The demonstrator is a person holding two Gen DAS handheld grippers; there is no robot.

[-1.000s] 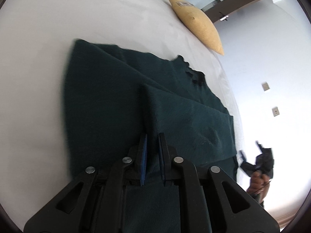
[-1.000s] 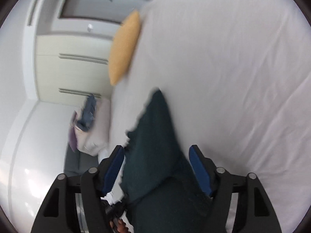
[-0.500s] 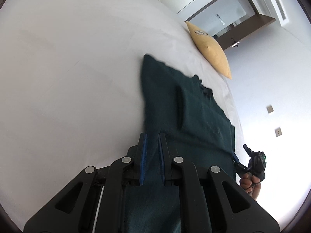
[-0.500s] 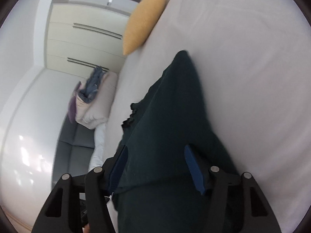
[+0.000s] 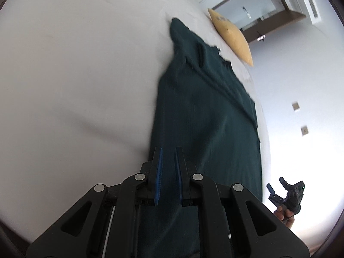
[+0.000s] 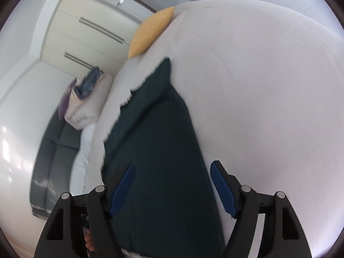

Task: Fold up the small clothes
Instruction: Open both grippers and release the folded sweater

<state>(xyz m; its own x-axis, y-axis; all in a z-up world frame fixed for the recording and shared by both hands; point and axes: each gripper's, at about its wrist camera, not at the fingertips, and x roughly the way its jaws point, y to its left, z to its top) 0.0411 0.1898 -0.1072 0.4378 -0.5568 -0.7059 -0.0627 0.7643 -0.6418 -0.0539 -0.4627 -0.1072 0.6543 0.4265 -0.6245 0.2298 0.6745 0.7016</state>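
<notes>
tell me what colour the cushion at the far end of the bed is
Mustard yellow cushion, clearest in the left wrist view.

Dark green garment (image 5: 206,116) pulled out long and narrow across the bed (image 5: 75,75)

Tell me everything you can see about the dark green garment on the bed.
The dark green garment looks like soft knit fabric, one plain colour. It lies stretched long on the white bed sheet, with folds and a pointed far corner near the yellow pillow. The left tongs are shut on its near edge. The right tongs stand open around it, not gripping.
</notes>
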